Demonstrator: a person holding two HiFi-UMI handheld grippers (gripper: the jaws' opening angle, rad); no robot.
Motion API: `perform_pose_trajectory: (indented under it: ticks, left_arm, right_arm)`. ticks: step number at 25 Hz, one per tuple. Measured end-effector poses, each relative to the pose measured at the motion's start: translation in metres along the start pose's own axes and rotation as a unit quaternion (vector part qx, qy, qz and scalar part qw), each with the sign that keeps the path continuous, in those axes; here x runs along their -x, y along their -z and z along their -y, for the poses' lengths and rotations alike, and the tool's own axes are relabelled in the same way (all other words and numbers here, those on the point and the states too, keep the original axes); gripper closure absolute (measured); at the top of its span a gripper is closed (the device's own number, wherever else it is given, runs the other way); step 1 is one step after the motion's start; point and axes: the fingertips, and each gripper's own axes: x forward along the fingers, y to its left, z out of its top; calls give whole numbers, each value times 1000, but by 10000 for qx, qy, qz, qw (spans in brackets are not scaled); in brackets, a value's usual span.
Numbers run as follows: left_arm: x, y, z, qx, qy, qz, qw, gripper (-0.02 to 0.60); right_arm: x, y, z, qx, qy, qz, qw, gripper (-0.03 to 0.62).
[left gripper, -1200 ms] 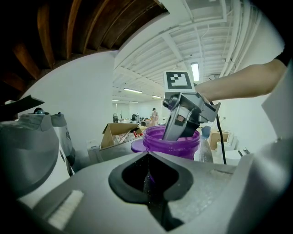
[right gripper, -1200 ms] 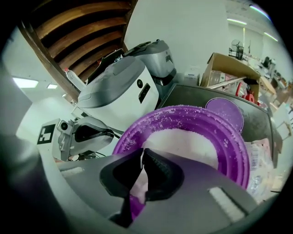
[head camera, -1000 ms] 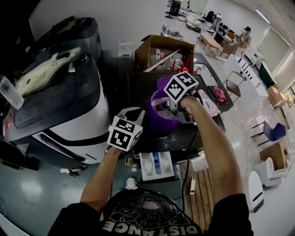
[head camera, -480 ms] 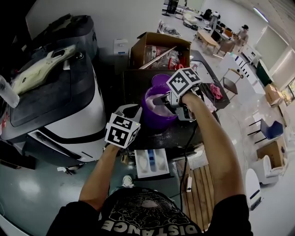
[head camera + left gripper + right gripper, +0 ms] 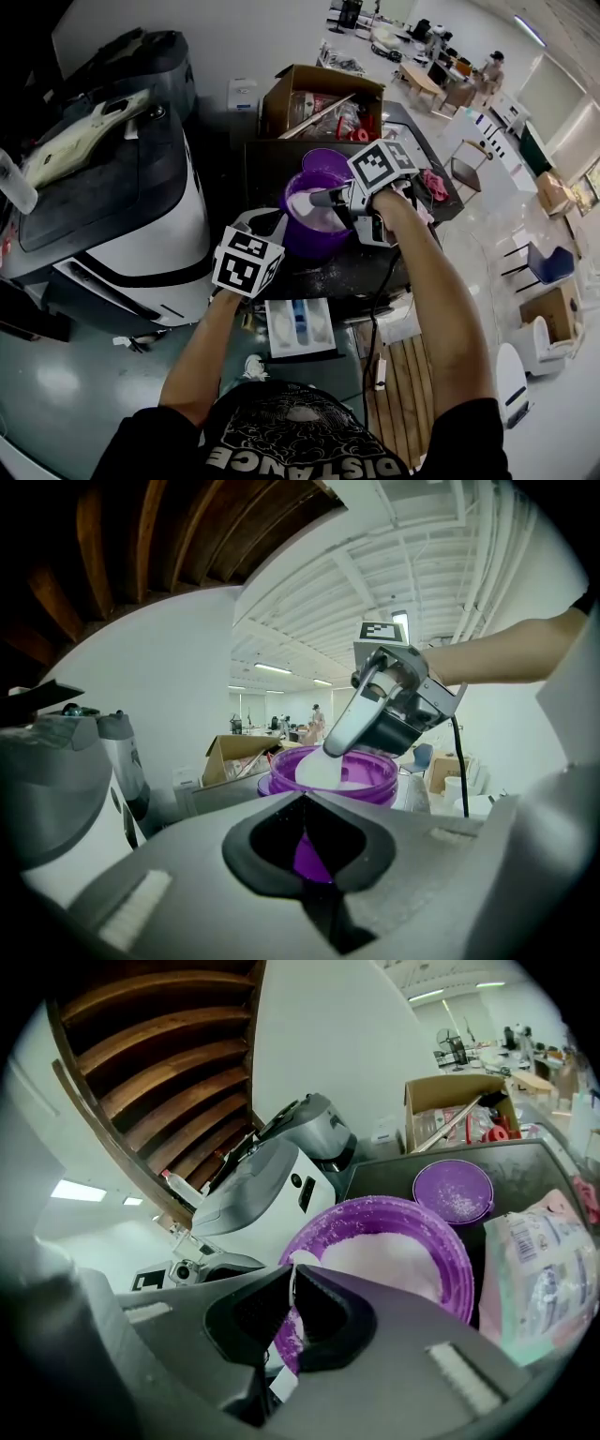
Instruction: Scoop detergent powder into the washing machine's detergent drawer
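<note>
A purple tub (image 5: 309,230) of white powder (image 5: 389,1260) stands on the dark table (image 5: 375,267). My right gripper (image 5: 330,199) reaches over it from the right, shut on the handle of a white scoop (image 5: 319,766). The scoop's bowl sits low at the tub's near rim, over the powder. My left gripper (image 5: 272,228) is at the tub's left side, and its jaws look shut on the tub's wall (image 5: 309,855). The white detergent drawer (image 5: 298,328), with a blue insert, juts out below the table's front edge.
A purple lid (image 5: 453,1192) lies behind the tub and a detergent bag (image 5: 544,1260) lies to its right. A cardboard box (image 5: 319,103) stands at the table's back. A large grey and white machine (image 5: 122,187) fills the left. A cable (image 5: 375,319) hangs from the right gripper.
The right gripper has carried the scoop a little left and lower into the tub. The left gripper has stayed at the tub's side. The head view has shifted slightly.
</note>
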Motion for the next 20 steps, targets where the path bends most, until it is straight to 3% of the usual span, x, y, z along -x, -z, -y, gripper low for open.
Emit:
perform_pose_trajectory:
  ticks: [9,15,20]
  left_arm:
    - [4,-7,6,40,-188,16,9998,577]
    - [6,-9,13,59,-302,4,9995,577]
    - [8,-11,16,92,-433,32,9990,577]
  right_arm:
    - [18,2,8,-521,-308,600,9964,557]
    - [31,-1,11,-825,-540,1149,9885,557]
    - [35,-3,10,-1075,-969,1521,9777,557]
